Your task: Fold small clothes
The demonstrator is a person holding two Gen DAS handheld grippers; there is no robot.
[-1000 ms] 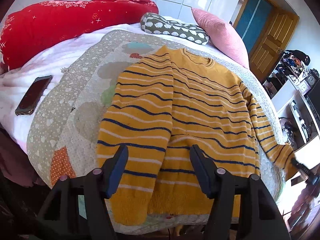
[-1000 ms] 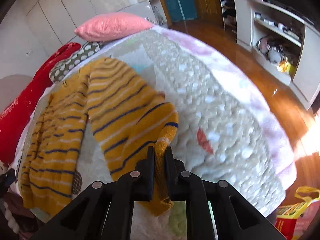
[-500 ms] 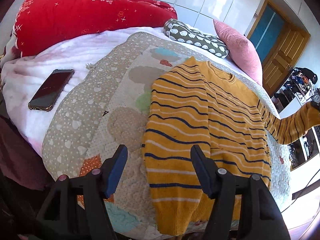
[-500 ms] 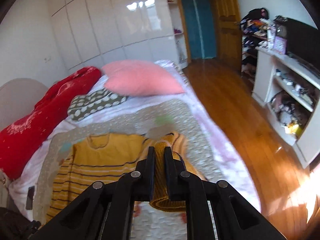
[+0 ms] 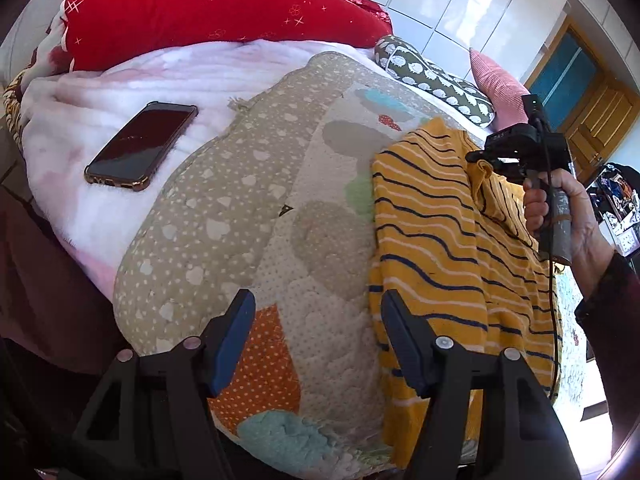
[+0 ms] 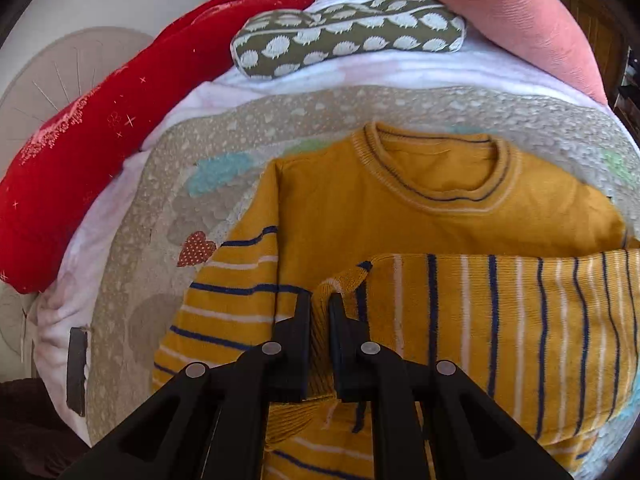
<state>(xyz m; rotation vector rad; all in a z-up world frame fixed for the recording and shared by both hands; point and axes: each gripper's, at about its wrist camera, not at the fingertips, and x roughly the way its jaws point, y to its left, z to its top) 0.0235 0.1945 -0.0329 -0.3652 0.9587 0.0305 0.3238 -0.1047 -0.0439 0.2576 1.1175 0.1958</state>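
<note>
1. We are folding a sleeve (image 6: 500,312) across the yellow striped sweater (image 6: 400,208), which lies flat on the bed quilt (image 5: 240,200).
2. Right tongs (image 6: 320,312) pinch the cuff; left tongs (image 5: 316,344) hang wide, empty.
3. Next, we judge: lay the cuff down, release.

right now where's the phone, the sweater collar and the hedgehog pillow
phone (image 5: 141,146), left wrist view, middle of its dark screen
sweater collar (image 6: 442,194), right wrist view, front ribbed edge
hedgehog pillow (image 6: 348,46), right wrist view, middle of its patterned side
</note>
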